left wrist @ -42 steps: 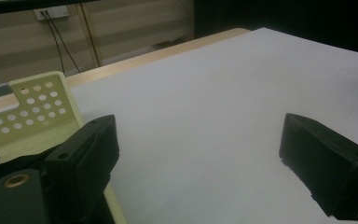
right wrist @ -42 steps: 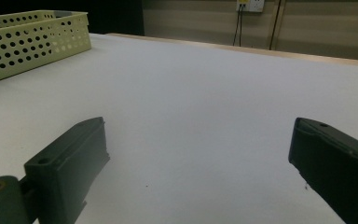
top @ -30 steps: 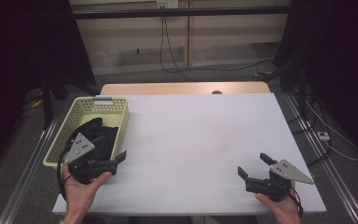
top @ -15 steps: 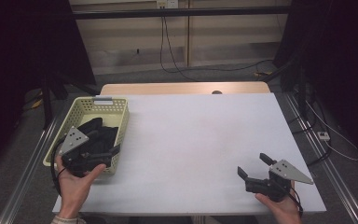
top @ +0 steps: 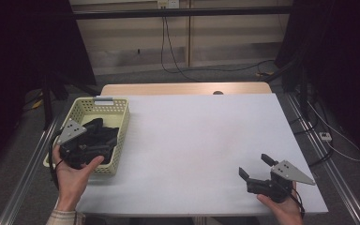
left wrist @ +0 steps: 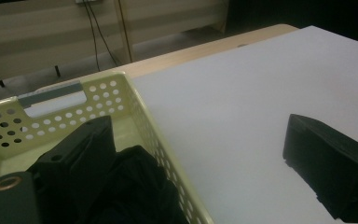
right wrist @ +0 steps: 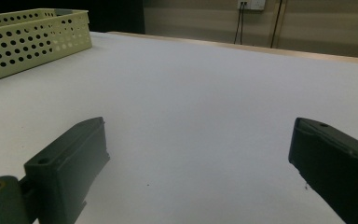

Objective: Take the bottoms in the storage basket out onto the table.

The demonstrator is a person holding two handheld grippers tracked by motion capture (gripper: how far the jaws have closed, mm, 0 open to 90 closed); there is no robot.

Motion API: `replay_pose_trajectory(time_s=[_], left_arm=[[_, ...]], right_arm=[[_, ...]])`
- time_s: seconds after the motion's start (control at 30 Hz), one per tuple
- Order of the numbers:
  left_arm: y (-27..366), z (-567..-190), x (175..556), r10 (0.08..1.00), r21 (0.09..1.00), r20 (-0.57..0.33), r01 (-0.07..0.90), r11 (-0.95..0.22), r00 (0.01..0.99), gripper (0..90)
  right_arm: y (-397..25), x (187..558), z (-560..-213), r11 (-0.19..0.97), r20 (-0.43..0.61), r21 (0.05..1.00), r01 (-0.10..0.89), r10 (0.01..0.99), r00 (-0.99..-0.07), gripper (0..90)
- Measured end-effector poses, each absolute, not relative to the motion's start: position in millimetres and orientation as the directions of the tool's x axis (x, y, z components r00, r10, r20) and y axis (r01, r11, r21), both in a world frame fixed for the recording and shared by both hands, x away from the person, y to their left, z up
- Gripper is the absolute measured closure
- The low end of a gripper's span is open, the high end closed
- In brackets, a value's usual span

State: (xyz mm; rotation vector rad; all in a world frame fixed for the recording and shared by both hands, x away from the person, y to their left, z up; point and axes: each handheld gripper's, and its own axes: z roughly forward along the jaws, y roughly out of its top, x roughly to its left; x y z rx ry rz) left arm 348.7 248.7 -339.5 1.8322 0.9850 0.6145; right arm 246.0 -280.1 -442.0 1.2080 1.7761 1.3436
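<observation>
While the left gripper (top: 104,144) hangs over the yellow basket (top: 122,123) at nine o'clock, its fingers (left wrist: 79,158) stand spread, one inside above the dark cloth (top: 93,127), one outside, likely to reach the cloth. At five o'clock the right gripper (top: 257,172) rests low, fingers (right wrist: 72,161) released, seemingly waiting. The white table (top: 197,140) lies bare; beyond it, cables (top: 168,47) cross a dim room.
</observation>
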Motion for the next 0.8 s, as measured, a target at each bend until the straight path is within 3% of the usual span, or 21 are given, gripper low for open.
replay_pose_trajectory(time_s=[0.8], left_arm=[[254, -337, 384, 0.860, 0.876, 0.005, 0.412, -0.250, 0.511, 9.8]], right_arm=[[-279, 247, -442, 0.069, 0.066, 0.949, 0.309, 0.912, -0.405, 4.4]])
